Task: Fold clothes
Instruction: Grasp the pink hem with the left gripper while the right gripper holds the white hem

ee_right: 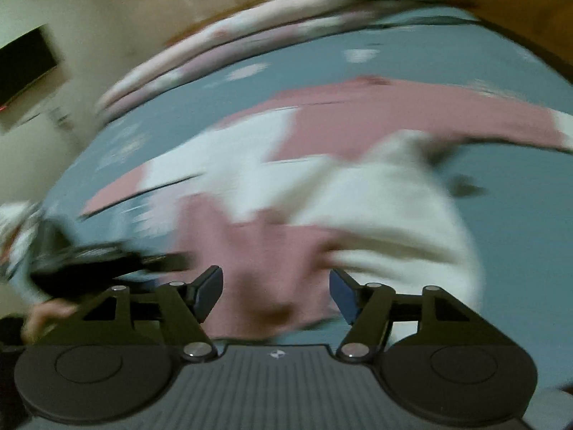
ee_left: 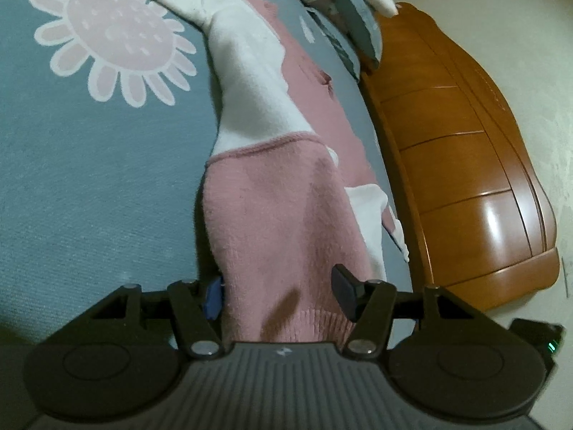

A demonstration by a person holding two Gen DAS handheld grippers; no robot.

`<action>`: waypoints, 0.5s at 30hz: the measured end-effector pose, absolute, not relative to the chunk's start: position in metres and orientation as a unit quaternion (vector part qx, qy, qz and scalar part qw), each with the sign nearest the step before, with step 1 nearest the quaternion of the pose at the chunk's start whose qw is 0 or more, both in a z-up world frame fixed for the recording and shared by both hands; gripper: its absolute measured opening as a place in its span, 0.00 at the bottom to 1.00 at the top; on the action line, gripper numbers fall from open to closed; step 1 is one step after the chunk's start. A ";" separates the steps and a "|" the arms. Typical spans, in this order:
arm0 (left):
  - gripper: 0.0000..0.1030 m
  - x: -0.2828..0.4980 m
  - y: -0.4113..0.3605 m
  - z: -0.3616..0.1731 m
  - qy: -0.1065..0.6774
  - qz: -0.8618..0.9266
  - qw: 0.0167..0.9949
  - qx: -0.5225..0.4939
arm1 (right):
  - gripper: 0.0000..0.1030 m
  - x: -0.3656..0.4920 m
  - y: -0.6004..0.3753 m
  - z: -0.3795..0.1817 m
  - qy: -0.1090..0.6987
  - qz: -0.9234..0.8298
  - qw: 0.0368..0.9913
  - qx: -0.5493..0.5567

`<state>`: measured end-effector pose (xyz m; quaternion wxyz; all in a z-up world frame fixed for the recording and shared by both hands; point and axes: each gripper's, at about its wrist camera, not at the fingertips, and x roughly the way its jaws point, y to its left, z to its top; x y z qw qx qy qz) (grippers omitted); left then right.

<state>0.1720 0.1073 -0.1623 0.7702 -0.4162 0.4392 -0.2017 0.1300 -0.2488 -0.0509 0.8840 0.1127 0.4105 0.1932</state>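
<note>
A pink and white knit sweater (ee_left: pixel 250 82) lies spread on the grey-blue bedspread (ee_left: pixel 89 179). Its pink sleeve end (ee_left: pixel 272 208) runs toward me and lies flat between the fingers of my left gripper (ee_left: pixel 277 290). That gripper is open; the blue left pad (ee_left: pixel 213 297) sits at the sleeve's edge and the fabric is not bunched. The right wrist view is heavily blurred. There the right gripper (ee_right: pixel 275 290) stands open just above a pink and white fold of the sweater (ee_right: pixel 272 251), with nothing pinched. The left gripper (ee_right: pixel 89 261) shows as a dark blur at the left.
A glossy wooden bed board (ee_left: pixel 465 150) borders the bed on the right, with a pale floor beyond. Pillows and bedding (ee_left: pixel 343 10) are piled at the far end. A large pink flower print (ee_left: pixel 111 36) marks the bedspread. A person's hand (ee_right: pixel 46 315) appears at the lower left.
</note>
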 end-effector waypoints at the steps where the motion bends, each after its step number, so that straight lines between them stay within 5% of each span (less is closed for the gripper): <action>1: 0.49 0.172 0.108 -0.162 0.439 -0.200 0.771 -0.415 | 0.72 0.132 -0.264 -0.056 0.411 0.170 0.887 0.123; 6: 0.33 0.171 0.109 -0.162 0.440 -0.193 0.777 -0.406 | 0.73 0.150 -0.318 -0.091 0.431 0.097 0.882 0.162; 10: 0.29 0.170 0.110 -0.161 0.440 -0.188 0.782 -0.399 | 0.75 0.163 -0.332 -0.121 0.448 0.093 0.868 0.193; 12: 0.29 0.170 0.111 -0.161 0.440 -0.185 0.784 -0.396 | 0.93 0.159 -0.335 -0.128 0.427 0.116 0.870 0.219; 15: 0.26 0.170 0.111 -0.159 0.443 -0.180 0.788 -0.388 | 1.00 0.158 -0.332 -0.133 0.410 0.133 0.872 0.232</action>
